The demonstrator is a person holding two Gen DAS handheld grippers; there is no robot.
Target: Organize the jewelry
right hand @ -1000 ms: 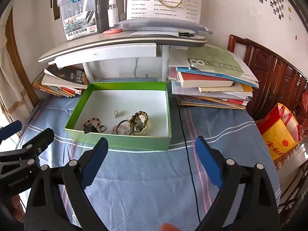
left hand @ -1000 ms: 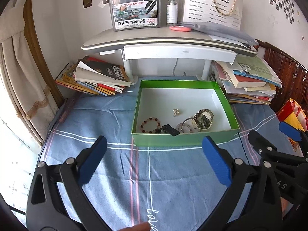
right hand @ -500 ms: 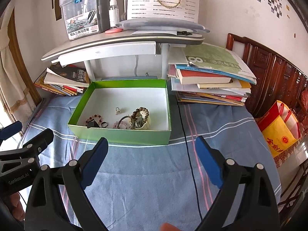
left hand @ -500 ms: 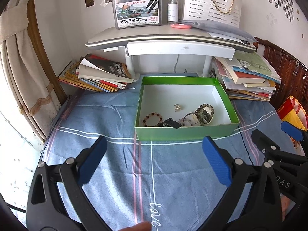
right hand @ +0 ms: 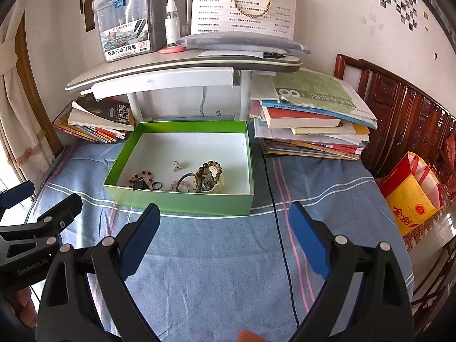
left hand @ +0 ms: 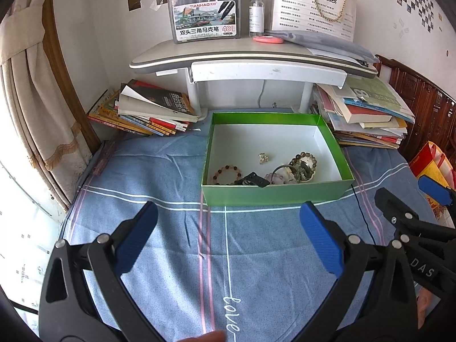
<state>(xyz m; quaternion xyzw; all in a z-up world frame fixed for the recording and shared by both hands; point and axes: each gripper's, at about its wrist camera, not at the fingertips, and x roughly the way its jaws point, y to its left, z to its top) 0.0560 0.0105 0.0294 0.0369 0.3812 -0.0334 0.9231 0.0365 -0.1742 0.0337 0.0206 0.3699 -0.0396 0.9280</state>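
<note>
Jewelry [left hand: 265,169] in green box [left hand: 273,195], both grippers open, empty.

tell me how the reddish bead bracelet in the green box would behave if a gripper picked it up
The reddish bead bracelet is a loop of small separate beads, so it would probably droop and dangle rather than hold its ring shape. Round, glossy-looking beads may slip between flat pads. It looks light, and a black clip lies against it inside the green box, so that might drag along.

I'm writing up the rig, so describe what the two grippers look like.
Both match: the left gripper and right gripper have black plastic frames with silver rivets and flat blue pads. White lettering shows on the side of each frame. No sleeves show.
</note>
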